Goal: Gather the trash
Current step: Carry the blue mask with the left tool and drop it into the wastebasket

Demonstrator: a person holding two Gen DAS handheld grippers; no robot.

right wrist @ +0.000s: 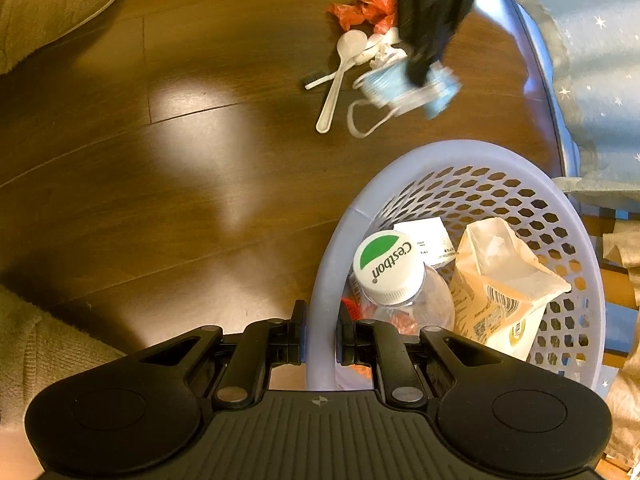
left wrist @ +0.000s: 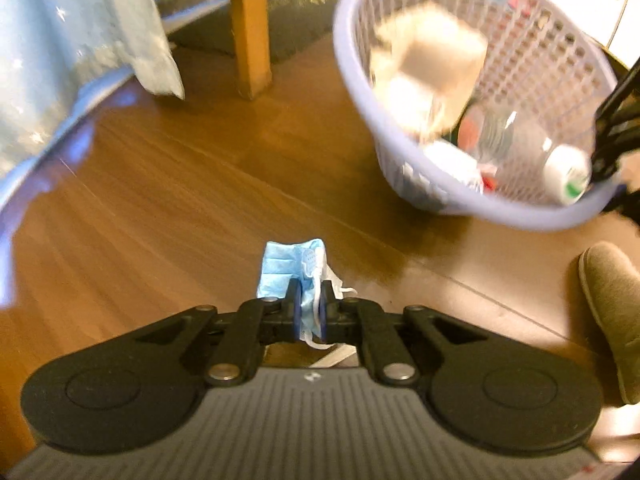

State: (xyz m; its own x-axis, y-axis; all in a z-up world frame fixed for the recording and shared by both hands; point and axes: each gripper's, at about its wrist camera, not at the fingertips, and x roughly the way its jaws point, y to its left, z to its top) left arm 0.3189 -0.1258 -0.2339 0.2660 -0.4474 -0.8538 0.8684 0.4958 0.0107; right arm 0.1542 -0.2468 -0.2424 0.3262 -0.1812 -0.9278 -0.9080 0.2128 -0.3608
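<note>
On the wooden floor (right wrist: 140, 168), the right gripper (right wrist: 321, 340) is clamping the laundry basket's rim (right wrist: 324, 320) to steady it, while the left gripper (left wrist: 310, 304) is pinching a blue face mask (left wrist: 280, 268) for dropping in.

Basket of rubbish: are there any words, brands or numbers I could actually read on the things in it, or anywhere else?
"C'estbon": on the white bottle cap in the basket.
White paper slip: print too small to read.
Beige bag: barcode and print too blurred to read.
Blue face mask: no readable text.
</note>
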